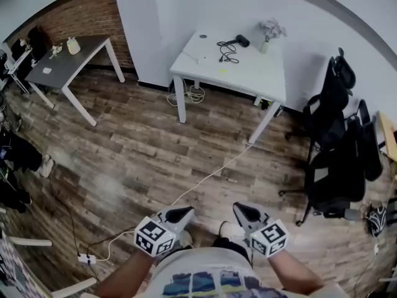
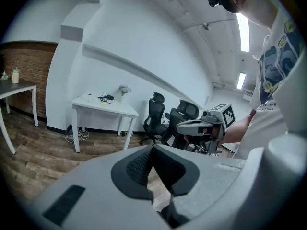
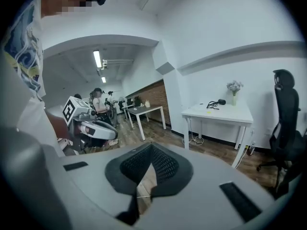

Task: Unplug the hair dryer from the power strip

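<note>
I judge the task as not yet under way, since this is the approach stage. The black hair dryer (image 1: pixel 240 40) lies on top of the white rectangular bench (image 1: pixel 248 73) at the far side of the room, with its black cord (image 1: pixel 227 53) coiled loosely beside it, well apart from both tools. The left hand-held gripper (image 1: pixel 183 213) sits low in front of me over the wooden plank floor (image 1: pixel 142 160). Its dark ribbed pads are pressed together at the tips with nothing between them. The right hand-held gripper (image 1: pixel 243 210) is next to it, also closed tip to tip and empty. A small white power strip (image 1: pixel 87 259) lies on the floor to my left, and a thin white cable (image 1: pixel 205 177) runs from it towards the bench. I cannot tell from here whether the dryer's plug sits in that strip or in something on the bench. The next move, as I read it, calls for walking up to the bench, finding the plug, opening one set of jaws and steadying the strip with the other.
</note>
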Demonstrator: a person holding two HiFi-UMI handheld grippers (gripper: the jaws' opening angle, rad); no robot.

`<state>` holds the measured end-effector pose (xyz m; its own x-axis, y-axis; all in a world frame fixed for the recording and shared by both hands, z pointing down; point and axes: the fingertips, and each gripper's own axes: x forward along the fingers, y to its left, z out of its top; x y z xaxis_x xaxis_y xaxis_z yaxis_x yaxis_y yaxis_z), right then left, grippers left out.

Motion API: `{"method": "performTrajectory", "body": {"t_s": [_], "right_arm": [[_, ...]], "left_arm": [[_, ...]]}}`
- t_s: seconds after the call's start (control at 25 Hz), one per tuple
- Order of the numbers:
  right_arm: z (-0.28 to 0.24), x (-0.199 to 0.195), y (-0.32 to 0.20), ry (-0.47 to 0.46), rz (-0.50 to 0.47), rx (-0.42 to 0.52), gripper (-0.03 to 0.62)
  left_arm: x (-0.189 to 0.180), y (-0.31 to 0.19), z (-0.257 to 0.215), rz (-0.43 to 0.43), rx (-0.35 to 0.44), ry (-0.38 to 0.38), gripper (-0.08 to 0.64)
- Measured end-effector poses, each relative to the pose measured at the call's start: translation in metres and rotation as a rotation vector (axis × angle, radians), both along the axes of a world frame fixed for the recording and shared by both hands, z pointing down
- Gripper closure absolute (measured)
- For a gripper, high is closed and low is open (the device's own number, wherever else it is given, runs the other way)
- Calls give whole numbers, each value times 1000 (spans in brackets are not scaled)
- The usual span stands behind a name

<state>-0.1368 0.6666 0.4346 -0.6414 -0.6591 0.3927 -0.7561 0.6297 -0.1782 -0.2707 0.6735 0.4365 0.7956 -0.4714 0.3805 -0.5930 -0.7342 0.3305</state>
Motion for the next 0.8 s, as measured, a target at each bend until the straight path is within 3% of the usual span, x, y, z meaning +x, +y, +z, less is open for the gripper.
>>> {"method": "performTrajectory", "body": {"t_s": [0.24,0.36,0.52,0.8], "right_arm": [[1,-20,8,-6,74,4,588],[6,-20,10,-11,68,-8,543],[14,-3,-9,-20,57,-18,551],[17,50,-83,-37,-8,-10,554]], "left_arm": [[-22,-5,10,-4,36,-14,557],[-20,-16,17,-24,36,-18,501],[-5,-46,20,-68,32,-15,452],[50,-120,6,-110,62,-69,441]]}}
